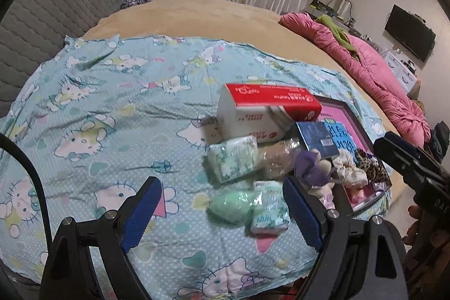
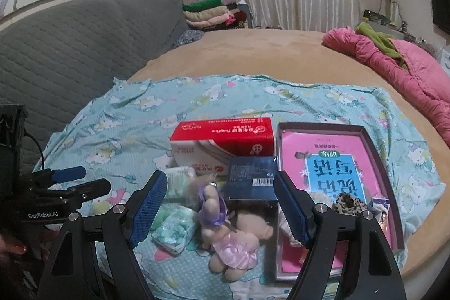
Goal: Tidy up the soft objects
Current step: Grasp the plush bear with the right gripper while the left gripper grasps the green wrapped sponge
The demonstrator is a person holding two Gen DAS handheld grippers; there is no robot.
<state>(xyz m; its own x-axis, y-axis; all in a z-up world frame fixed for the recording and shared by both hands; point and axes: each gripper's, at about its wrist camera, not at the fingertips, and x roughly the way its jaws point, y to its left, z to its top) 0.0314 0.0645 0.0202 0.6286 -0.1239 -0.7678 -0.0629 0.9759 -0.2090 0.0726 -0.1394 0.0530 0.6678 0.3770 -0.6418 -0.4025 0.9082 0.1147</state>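
Observation:
Soft items lie on a Hello Kitty cloth (image 1: 98, 103): a green sponge (image 1: 229, 203), tissue packs (image 1: 268, 215) (image 1: 233, 158), and a plush doll in a pink dress (image 2: 233, 238). A dark open box (image 2: 374, 159) with a pink book holds a leopard scrunchie (image 2: 350, 203) and a cream scrunchie (image 1: 350, 169). My left gripper (image 1: 222, 211) is open, jaws either side of the sponge and small tissue pack. My right gripper (image 2: 220, 208) is open above the doll.
A red-and-white tissue box (image 2: 225, 142) and a dark blue box (image 2: 251, 176) stand behind the soft items. A pink quilt (image 2: 407, 66) lies at the bed's right edge. A grey headboard (image 2: 70, 47) is on the left.

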